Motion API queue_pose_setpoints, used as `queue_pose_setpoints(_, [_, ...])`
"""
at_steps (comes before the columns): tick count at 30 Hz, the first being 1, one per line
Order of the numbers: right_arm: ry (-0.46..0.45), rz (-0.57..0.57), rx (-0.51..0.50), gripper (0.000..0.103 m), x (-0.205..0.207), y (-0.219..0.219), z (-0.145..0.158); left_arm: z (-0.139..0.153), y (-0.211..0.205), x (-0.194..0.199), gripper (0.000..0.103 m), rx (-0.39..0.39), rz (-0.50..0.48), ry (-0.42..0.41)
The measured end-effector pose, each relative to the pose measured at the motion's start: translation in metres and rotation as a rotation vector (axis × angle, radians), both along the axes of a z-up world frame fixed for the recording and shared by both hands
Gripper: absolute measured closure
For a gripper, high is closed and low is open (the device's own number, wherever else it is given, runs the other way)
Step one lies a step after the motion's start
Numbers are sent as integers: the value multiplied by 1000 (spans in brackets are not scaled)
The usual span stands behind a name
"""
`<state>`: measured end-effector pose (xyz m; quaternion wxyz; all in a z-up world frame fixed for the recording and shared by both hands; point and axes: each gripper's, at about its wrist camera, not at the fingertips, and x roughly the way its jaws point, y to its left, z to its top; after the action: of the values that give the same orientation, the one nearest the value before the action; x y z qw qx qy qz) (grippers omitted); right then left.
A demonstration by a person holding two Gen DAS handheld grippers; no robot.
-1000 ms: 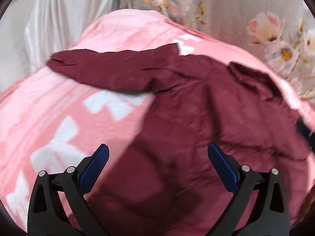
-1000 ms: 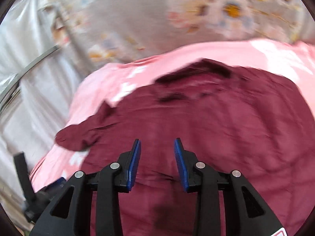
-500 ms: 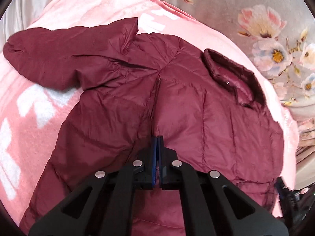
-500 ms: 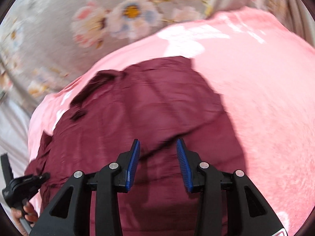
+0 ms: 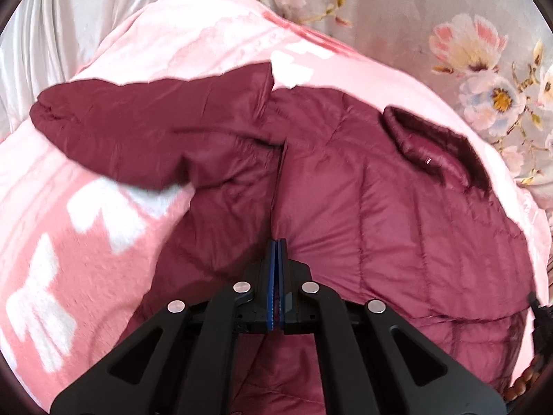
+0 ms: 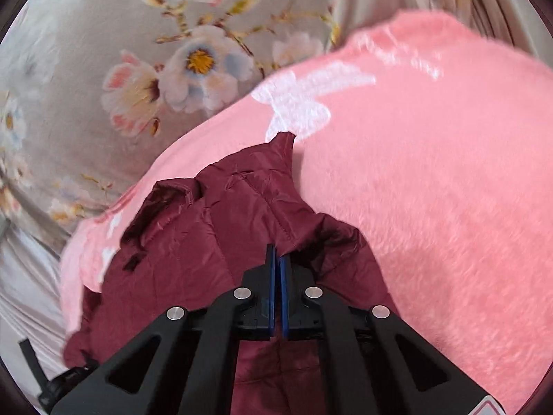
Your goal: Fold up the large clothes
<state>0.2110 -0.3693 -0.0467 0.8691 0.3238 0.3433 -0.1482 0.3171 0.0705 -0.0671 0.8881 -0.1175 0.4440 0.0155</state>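
A maroon quilted jacket (image 5: 397,214) lies spread on a pink blanket (image 5: 69,207), collar (image 5: 432,152) at the far right, one sleeve (image 5: 138,135) stretched out to the left. My left gripper (image 5: 276,245) is shut on a fold of the jacket near its front opening. In the right wrist view the jacket (image 6: 214,235) is bunched and lifted. My right gripper (image 6: 276,259) is shut on the jacket's fabric by a stitched seam.
The pink blanket (image 6: 432,180) with white shapes covers the bed. A grey floral cloth (image 5: 449,27) lies behind it, also in the right wrist view (image 6: 155,62). Pale curtain folds (image 5: 69,24) hang at the far left.
My right gripper has closed from open onto the jacket and pulled it up into a bunch. My left gripper closed on the jacket earlier and stays shut; the view has shifted a little.
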Motion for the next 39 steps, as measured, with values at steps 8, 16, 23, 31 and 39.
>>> queue_pose_setpoints(8, [131, 12, 8, 103, 10, -3, -37, -18, -11, -7, 103, 83, -6, -40])
queue_pose_setpoints(16, [159, -19, -98, 100, 7, 12, -25, -19, -18, -9, 102, 128, -7, -66])
queue_pose_setpoints(23, [-3, 251, -271, 92, -4, 120, 40, -19, -17, -10, 103, 124, -6, -70])
queue_pose_setpoints(31, [125, 468, -235, 98, 32, 202, 4, -19, -16, -11, 103, 102, -4, -74])
queue_pose_setpoints(39, [170, 467, -250, 100, 32, 210, -12, -19, -14, -11, 102, 85, -3, -76])
